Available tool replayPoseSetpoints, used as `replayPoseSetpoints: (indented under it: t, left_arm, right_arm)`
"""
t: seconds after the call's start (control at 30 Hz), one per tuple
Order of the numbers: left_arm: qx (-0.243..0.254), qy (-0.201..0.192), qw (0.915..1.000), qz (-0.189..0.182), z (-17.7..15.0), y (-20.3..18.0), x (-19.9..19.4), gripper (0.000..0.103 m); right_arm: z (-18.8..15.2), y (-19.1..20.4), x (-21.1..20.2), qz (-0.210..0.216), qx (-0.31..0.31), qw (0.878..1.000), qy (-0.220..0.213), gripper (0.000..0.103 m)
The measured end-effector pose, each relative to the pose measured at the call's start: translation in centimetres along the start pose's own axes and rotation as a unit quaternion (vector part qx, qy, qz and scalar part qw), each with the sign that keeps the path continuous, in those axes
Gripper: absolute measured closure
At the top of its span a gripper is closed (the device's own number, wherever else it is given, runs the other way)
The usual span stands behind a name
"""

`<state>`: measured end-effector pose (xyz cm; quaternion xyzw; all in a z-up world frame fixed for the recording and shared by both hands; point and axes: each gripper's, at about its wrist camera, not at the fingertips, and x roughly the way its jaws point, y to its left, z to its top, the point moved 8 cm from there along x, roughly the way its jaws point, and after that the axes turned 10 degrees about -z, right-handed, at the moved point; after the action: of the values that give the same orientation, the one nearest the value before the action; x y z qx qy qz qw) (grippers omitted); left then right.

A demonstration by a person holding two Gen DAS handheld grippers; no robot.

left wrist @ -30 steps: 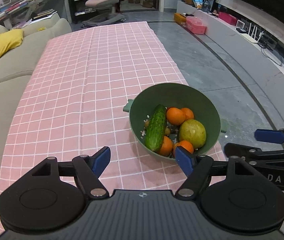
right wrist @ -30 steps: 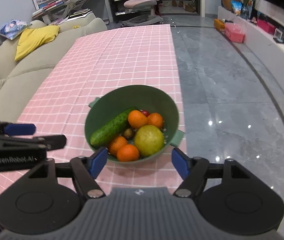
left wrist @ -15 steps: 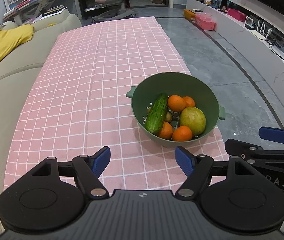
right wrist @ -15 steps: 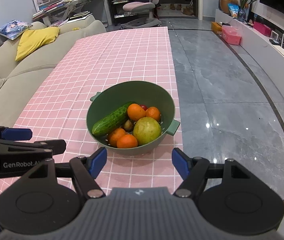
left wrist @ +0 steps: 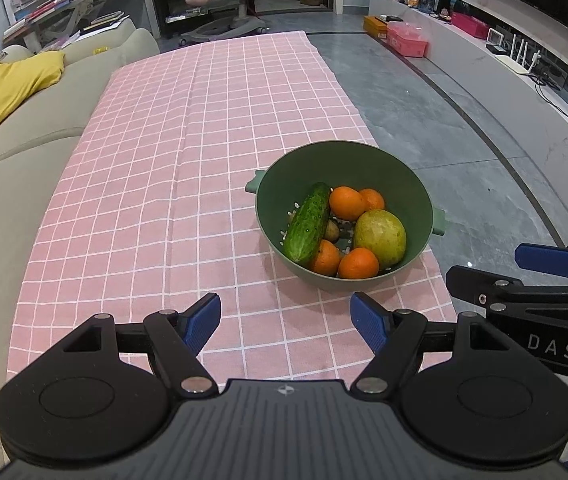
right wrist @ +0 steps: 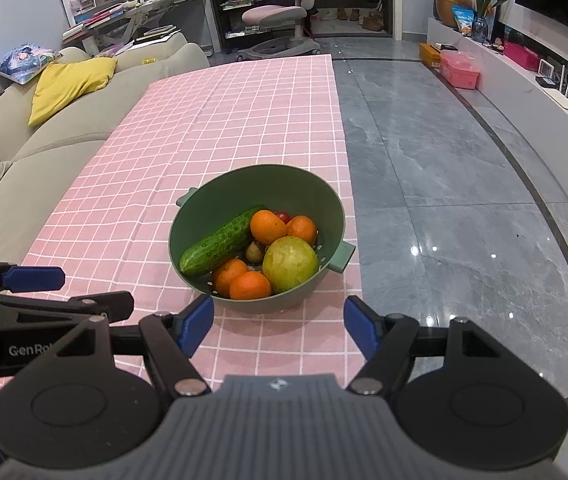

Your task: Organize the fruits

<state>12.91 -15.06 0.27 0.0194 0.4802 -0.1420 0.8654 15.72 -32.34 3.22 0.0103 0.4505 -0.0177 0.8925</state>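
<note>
In the last second you pulled both grippers back from the green bowl [left wrist: 343, 168], so it now sits farther ahead on the pink cloth [left wrist: 144, 200]. The cucumber [left wrist: 308, 222], oranges [left wrist: 347, 203] and the yellow-green fruit [left wrist: 379, 237] lie together inside it. Your left gripper [left wrist: 285, 322] and right gripper [right wrist: 278, 322] hold nothing, jaws spread wide; this fits either a finished gathering or a pause before sorting
</note>
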Motion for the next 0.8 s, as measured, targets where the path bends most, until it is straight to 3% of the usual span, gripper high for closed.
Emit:
replayPoseSetpoints:
  t: [0.8]
  left_arm:
    - [-0.001, 0.0, 1.0, -0.003, -0.07, -0.29, 0.11, 0.016]
  right_arm:
    - [0.08, -0.11, -0.04, 0.0, 0.002, 1.0, -0.001, 0.034]
